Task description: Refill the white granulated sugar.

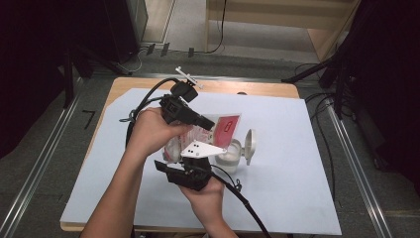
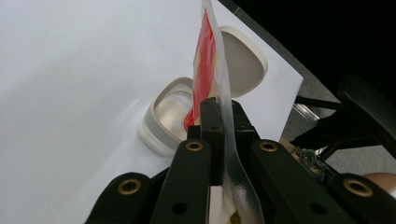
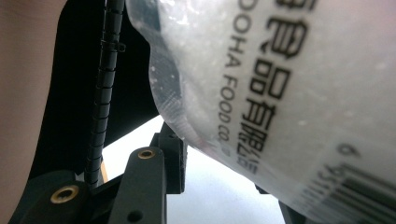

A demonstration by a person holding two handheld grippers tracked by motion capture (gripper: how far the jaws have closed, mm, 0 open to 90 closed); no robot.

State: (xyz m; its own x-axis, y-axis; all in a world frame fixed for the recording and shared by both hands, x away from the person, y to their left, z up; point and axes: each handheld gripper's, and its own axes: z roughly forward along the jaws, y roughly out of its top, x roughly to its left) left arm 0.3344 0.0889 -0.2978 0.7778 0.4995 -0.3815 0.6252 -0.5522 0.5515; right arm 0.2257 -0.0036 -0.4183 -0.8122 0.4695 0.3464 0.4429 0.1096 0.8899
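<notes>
A clear plastic bag (image 1: 225,124) with a red label and white grains is held up over the table between both grippers. My left gripper (image 1: 208,122) is shut on the bag's flat sealed edge (image 2: 205,70), its jaws (image 2: 223,116) pinching the film. From below, my right gripper (image 1: 184,157) is shut on the bulging lower part of the bag (image 3: 280,93), whose printed text and barcode press against its jaws (image 3: 224,168). Under the bag stands a small clear container (image 1: 230,153) (image 2: 170,109) with its hinged lid (image 1: 250,144) (image 2: 243,60) flipped open.
A white sheet (image 1: 287,163) covers most of the wooden table. A small white tool (image 1: 185,75) lies at the table's far edge. Black cables trail from both grippers. Dark stands and cables ring the table on the floor.
</notes>
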